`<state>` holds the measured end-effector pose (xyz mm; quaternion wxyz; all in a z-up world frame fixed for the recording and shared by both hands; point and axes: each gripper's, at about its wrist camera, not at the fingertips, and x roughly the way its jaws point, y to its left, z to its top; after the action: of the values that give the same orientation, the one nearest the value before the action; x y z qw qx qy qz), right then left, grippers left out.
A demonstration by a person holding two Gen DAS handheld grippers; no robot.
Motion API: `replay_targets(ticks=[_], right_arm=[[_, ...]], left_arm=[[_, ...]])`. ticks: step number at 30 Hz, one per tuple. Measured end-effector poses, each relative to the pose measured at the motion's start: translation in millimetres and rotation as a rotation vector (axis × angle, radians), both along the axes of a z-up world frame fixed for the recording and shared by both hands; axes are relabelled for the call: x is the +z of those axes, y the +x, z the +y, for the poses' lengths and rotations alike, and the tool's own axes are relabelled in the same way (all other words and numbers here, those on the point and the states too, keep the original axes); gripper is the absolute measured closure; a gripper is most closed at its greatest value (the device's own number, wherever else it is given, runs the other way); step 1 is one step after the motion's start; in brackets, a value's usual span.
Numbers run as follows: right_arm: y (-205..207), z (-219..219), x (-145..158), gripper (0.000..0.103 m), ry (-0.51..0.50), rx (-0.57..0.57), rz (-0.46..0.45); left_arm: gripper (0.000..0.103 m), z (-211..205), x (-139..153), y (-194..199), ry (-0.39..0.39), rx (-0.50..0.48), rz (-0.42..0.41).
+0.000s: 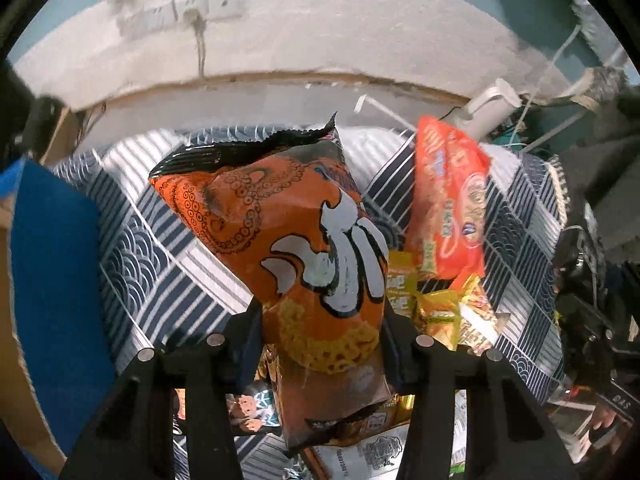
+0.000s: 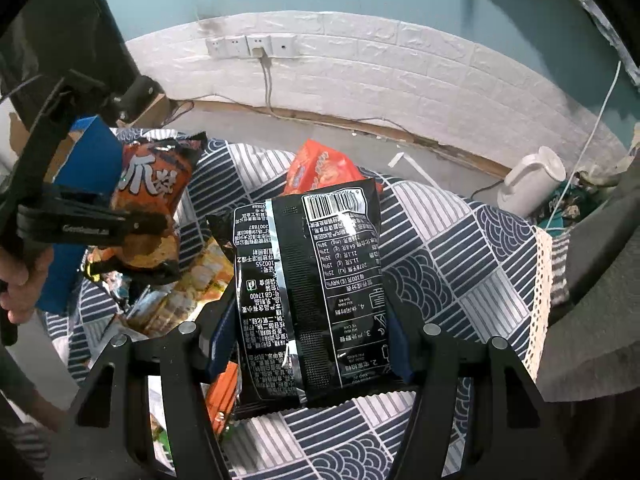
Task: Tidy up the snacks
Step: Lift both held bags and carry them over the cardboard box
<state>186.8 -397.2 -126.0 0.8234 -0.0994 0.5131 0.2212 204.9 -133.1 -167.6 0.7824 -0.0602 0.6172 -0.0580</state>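
We have the left gripper [image 1: 320, 336] clamped on an orange octopus-print chip bag [image 1: 296, 240], lifted over the blue-and-white patterned cloth [image 1: 152, 248]. Our right gripper [image 2: 308, 344] is closed on a black snack bag [image 2: 308, 280], barcode side up, above the same cloth. An orange-red packet [image 1: 452, 200] and a heap of small snack packets [image 1: 448, 312] lie beside them.

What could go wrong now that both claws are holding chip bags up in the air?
The left gripper pinches only the lower end of the orange chip bag, so the puffy bag might slip out or get its chips crushed. The right gripper holds the black snack bag the same way. If either falls, it would land on the pile of small snack packets and could scatter them.
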Motion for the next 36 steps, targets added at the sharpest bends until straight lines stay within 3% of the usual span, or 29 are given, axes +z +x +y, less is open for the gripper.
replay_targets(ticks=[6, 16, 25, 36], right_arm=[[-9.6, 3.7, 10.1, 0.040, 0.019, -0.002, -0.014], [-32.7, 19.9, 34.9, 0.040, 0.038, 0.010, -0.046], [-52.0, 38.0, 58.6, 0.040, 0.052, 0.036, -0.081], [-79.7, 97.2, 84.7, 0.040, 0.079, 0.142, -0.117]], left_arm=[[0.053, 0.8, 31.9, -6.2, 0.046, -0.069, -0.064], [0.053, 10.4, 76.9, -50.9, 0.173, -0.208, -0.172], [0.052, 41.0, 101.6, -88.4, 0.191, -0.245, -0.230], [0.053, 92.5, 114.7, -122.4, 0.242, -0.241, -0.282]])
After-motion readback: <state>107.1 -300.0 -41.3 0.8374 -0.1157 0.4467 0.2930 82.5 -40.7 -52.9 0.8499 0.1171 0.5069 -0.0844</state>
